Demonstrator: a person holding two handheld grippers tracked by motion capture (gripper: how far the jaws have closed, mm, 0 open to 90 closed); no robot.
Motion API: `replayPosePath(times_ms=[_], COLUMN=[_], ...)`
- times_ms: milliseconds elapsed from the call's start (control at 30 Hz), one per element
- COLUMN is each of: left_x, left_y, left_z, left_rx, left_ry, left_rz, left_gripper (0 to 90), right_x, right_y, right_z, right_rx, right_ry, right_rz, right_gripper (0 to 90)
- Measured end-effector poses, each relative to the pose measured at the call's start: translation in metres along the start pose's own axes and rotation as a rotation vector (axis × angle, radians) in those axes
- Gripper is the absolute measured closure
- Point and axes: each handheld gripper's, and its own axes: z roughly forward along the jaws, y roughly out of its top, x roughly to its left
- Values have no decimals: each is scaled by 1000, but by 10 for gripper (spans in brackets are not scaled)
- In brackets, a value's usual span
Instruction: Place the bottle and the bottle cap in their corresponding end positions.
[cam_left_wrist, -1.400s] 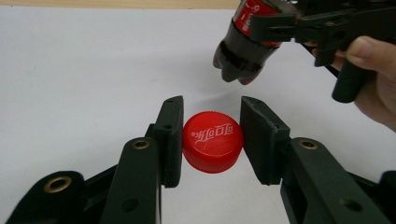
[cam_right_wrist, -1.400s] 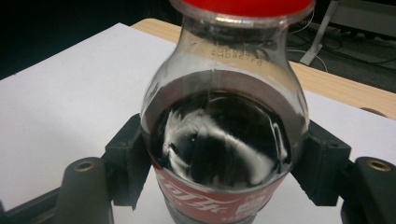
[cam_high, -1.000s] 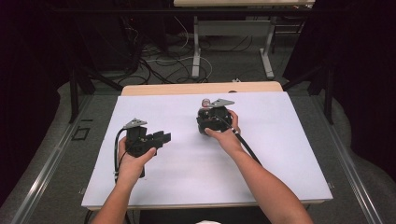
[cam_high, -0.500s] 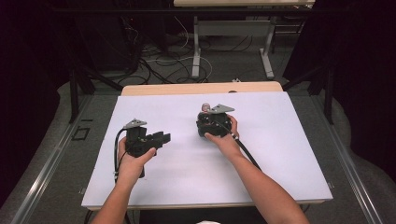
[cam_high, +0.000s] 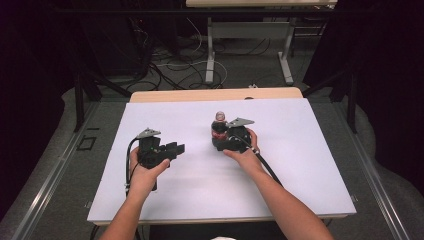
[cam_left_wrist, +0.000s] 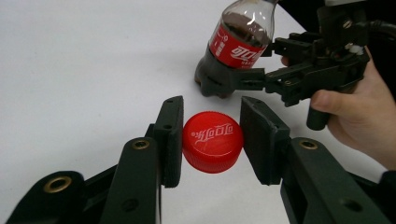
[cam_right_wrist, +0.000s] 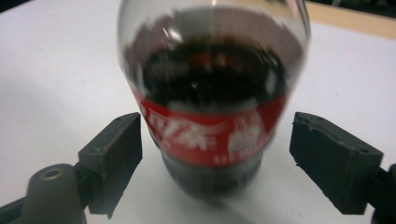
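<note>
Left tool (cam_left_wrist: 212, 140) has the red cap (cam_left_wrist: 213, 147) pinched tight between its jaws. Right tool (cam_right_wrist: 215, 154) is spread wide with the cola bottle (cam_right_wrist: 212, 93) standing upright on the tabletop (cam_high: 200, 190) between its jaws, neither side touching.

I count two tools, one in each of my hands: my left tool (cam_high: 176, 148) and my right tool (cam_high: 217, 139). Each has two black jaws, four jaws in all. Two hands of mine show, the left hand (cam_high: 142, 171) and the right hand (cam_high: 245, 152). There is one cola bottle (cam_high: 218, 128) with one red label around it, and one red cap (cam_left_wrist: 213, 147). One white worktop (cam_high: 300, 165) carries them. Past its far edge I count one more table with two legs on the floor.
</note>
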Motion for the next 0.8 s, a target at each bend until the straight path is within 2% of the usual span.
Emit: replayPosePath(times_ms=[33,67,200,267,333,367,400,433,500,533,633,667,800], left_x=[-1,-3,-7,-11,-16,-22,-22,-28,-32,-39,-45,-49,-56], left_y=[-1,-3,-6,-10,-14,-17,-17,-19,-21,-24,-27,-29,-32], left_z=[3,9,19,28,38,47,47,58,63,71,80,88,98], left_rx=[7,15,42,43,59,85,85,103,97,115,117,118,134], left_ry=[-1,-3,-12,-13,-18,-28,-28,-27,-33,-41,-50,-59,-68], left_rz=[-1,10,24,37,69,108,108,139,135,156,167,174,191], left_gripper=[616,616,616,616,615,616,615,616,615,616,615,615,616], right_x=[-1,-1,-2,-3,-5,-7,-8,-9,-12,-13,-17,-18,-22], right_y=[-3,-4,-10,-13,-16,-18,-19,-20,-22,-23,-25,-26,-27], right_z=[-5,-8,-19,-23,-26,-28,-29,-30,-32,-33,-34,-35,-38], right_rx=[27,27,43,55,58,62,65,68,82,89,110,115,125], right_ry=[7,7,4,-14,-21,-23,-29,-30,-31,-32,-30,-28,-33], right_rz=[16,18,-5,-1,1,-1,-6,-1,9,6,6,3,12], right_gripper=[154,154,150,148,144,136,127,115,80,64,13,3,0])
